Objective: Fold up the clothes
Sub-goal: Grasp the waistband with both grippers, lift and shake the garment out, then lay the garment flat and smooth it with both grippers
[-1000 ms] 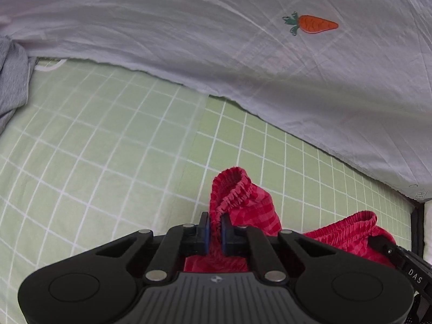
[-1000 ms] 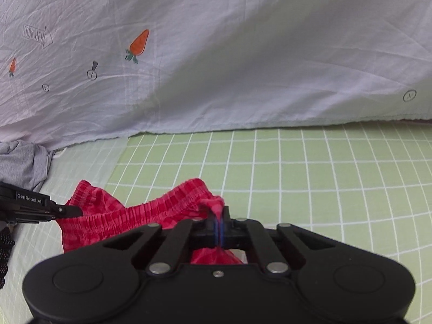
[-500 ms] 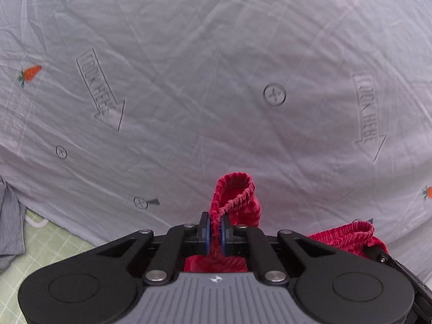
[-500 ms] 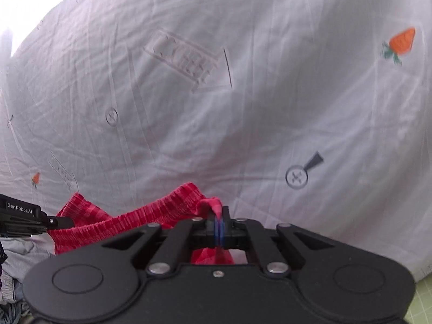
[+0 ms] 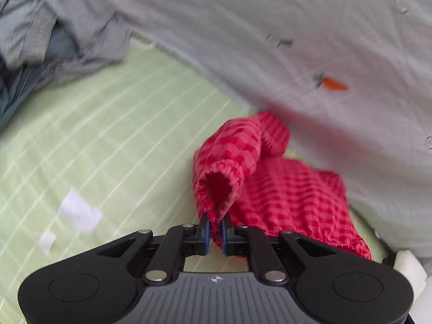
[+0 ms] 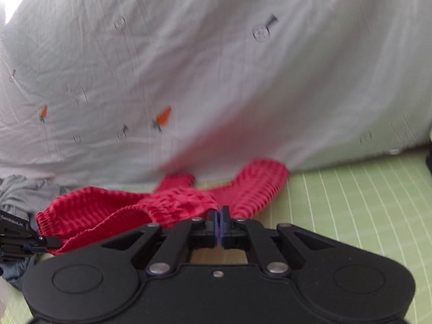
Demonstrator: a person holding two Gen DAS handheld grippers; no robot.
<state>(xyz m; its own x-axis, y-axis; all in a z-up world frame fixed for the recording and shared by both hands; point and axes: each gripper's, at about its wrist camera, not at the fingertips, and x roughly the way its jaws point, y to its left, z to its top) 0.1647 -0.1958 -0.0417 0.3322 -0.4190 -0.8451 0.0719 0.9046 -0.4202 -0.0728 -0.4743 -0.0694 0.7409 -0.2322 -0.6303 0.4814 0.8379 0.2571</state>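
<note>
So, one pair of red shorts point(image 5: 283, 189) over the green bed sheet point(image 5: 108, 148), pinched by two tilted-down grippers: left hand-held gripper point(image 5: 215, 233) clamps the waistband, right hand-held gripper point(image 6: 218, 225) probably grips its edge too, blurry.

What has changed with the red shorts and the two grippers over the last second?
The red checked shorts, bunched between both grippers a second ago, now trail spread out toward the white carrot-print sheet, over the green grid cover. Unchanged: left gripper and right gripper stay shut on the waistband.
</note>
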